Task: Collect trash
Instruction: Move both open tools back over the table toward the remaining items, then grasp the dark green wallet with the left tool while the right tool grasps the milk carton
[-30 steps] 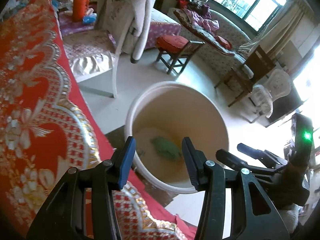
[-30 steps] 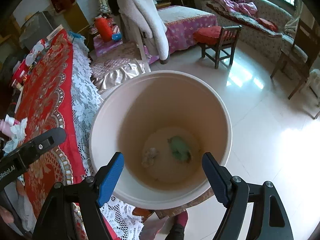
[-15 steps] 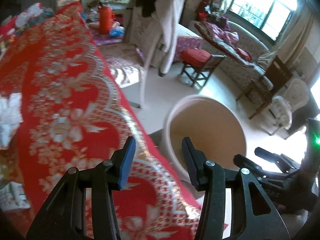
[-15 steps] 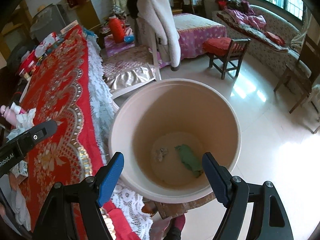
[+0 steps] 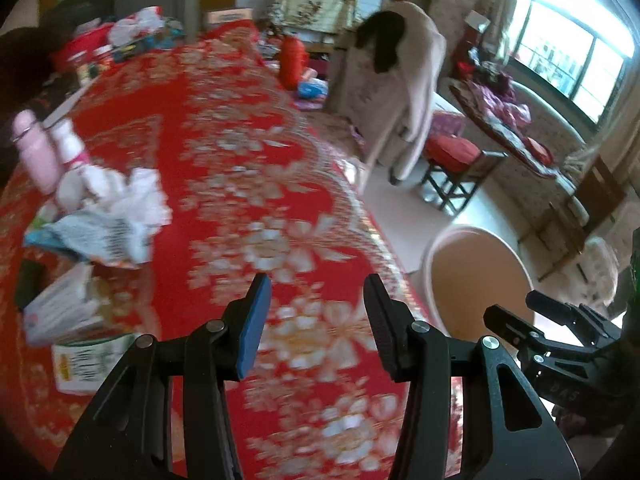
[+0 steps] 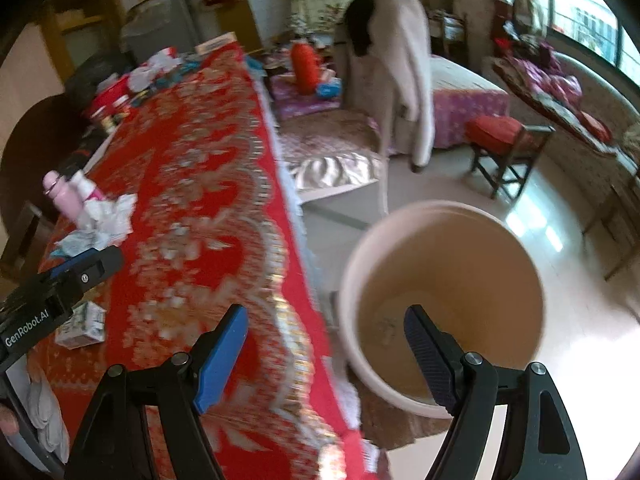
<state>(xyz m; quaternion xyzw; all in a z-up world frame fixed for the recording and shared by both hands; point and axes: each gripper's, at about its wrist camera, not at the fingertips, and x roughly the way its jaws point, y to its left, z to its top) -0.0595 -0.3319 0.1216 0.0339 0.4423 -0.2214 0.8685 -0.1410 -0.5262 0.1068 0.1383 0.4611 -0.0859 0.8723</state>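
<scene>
**Both claws empty, trash off to the far left**

The left claw hangs over the red table with its jaws partly apart and nothing between them. The right claw has its jaws wide apart, also empty, straddling the table's right edge and the bin that stands on the floor just beside it.

The trash lies on the table's left side: crumpled paper near a pink bottle, a wrapper just in front of it, and a small carton nearer still. From the left claw all of it sits left and slightly farther off; the left claw is plainly the nearer of the two, so the next pick likely falls to it. The wrapper's long axis appears to run left to right, so jaws set across that line should suit.

Both views are smeared by motion, so edges of the trash pieces merge and where one ends is hard to tell. The right claw's far finger covers part of the bin's floor; only a pale scrap shows there. More clutter at the table's far end is too blurred to name.
</scene>
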